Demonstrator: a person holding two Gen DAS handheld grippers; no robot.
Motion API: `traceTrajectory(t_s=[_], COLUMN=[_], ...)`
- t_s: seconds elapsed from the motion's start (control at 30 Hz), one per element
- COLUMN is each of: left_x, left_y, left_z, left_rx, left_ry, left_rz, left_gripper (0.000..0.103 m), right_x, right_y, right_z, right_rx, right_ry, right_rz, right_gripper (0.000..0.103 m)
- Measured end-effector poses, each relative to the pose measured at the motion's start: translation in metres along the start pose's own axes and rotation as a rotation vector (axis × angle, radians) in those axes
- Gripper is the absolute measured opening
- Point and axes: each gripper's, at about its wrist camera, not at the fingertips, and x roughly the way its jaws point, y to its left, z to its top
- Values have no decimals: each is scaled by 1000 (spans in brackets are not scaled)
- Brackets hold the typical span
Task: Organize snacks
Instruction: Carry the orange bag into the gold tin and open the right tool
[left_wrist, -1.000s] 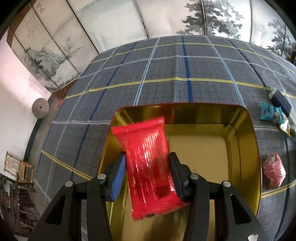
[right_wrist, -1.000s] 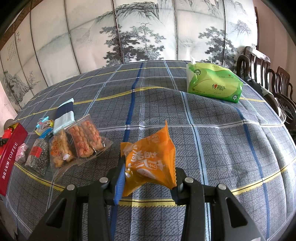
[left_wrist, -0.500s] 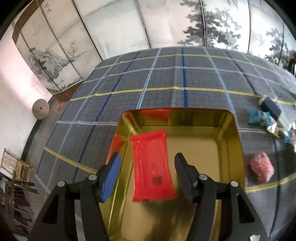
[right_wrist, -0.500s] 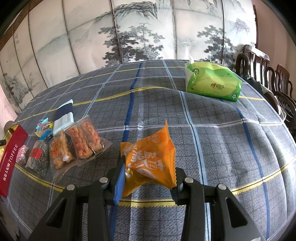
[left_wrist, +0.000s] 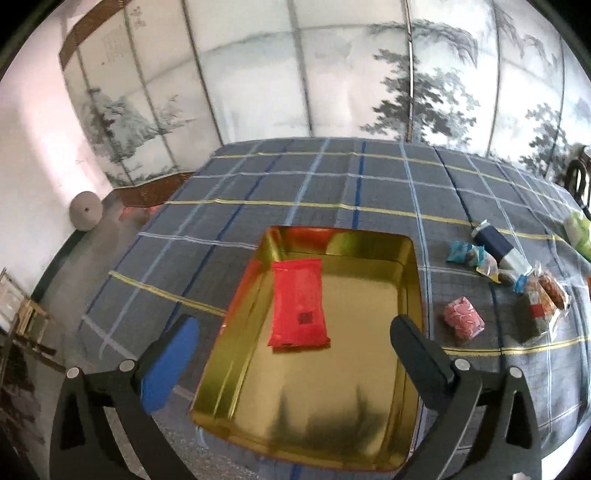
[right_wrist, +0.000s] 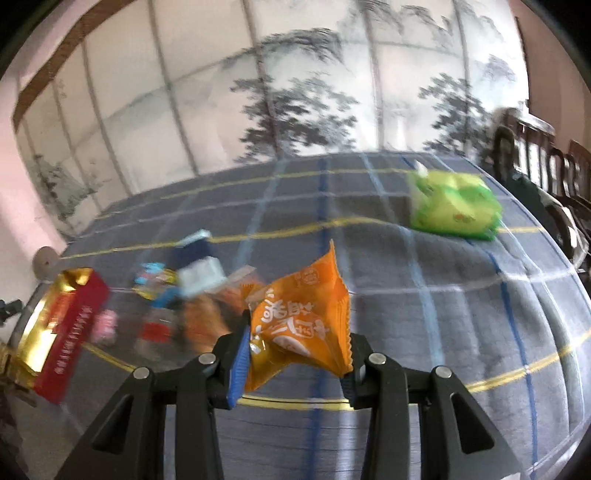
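- Left tongs (left_wrist: 291, 354) now spread wide and empty, pulled up from the gold tin (left_wrist: 415, 295); a second ago they gripped the red packet (left_wrist: 300, 303).
- Red packet lies flat in the tin, just ahead of the left tongs: first snack placed.
- Right tongs (right_wrist: 297, 354) still clamped on the orange packet (right_wrist: 301, 321), view blurred, swinging; probably next into the tin.
- Remaining snacks (left_wrist: 517, 288) sit on the worktop, right of the left tongs.

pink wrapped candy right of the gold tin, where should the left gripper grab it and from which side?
Judgement: take the pink wrapped candy across its short width at the middle, coming straight down. It lies flat on the plaid tablecloth, apart from the gold tin and the clear snack packs, so both long sides look free for the open left gripper fingers.
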Motion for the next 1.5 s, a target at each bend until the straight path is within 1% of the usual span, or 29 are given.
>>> traceTrajectory(t_s=[0.03, 0.13, 0.2, 0.27, 0.37, 0.4, 0.47, 0.63, 0.83, 1.0, 1.13, 1.5], left_x=[-4, -12, -15, -14, -16, -16, -16, -14, -12, -8, -3, 4], left_y=[0, 0, 1, 4, 7, 9, 12, 22, 30, 34, 40, 49], left_z=[-1, -4, -4, -6, -11, -13, -15, -21, -28, -34, -38, -42], left_rx=[1, 10, 12, 6, 8, 9, 8, -5, -1, 7, -3, -21], left_ry=[-5, -17, -6, 15, 7, 6, 9, 20, 22, 29, 41, 60], left_rz=[-5, 11, 19, 52, 65, 68, 69, 74, 89, 101, 98, 102], left_gripper=[103, 103, 103, 103, 103, 103, 103, 103, 103, 103, 103, 103], right_x=[-3, -10, -13, -16, -14, -12, -7, 11, 35, 59, 75, 110], right_y=[11, 49, 75, 103, 141, 156, 180, 244, 298, 326, 340, 355], right_z=[4, 13, 19, 23, 27, 29, 30, 29, 22, 20, 19, 15], right_rx=[-15, -72, -106, -140, -177, -188, -210, -295, -350, -371, -396, -386], right_ry=[-7, -23, -28, -31, -20, -10, 8, 52, 107, 157, 178, 239], right_rz=[22, 89, 139, 197, 278, 318, 369, 456, 507, 523, 519, 503], right_gripper=[40, 40, 40, 40, 40, 40, 40, 40, 40, 40, 40, 40])
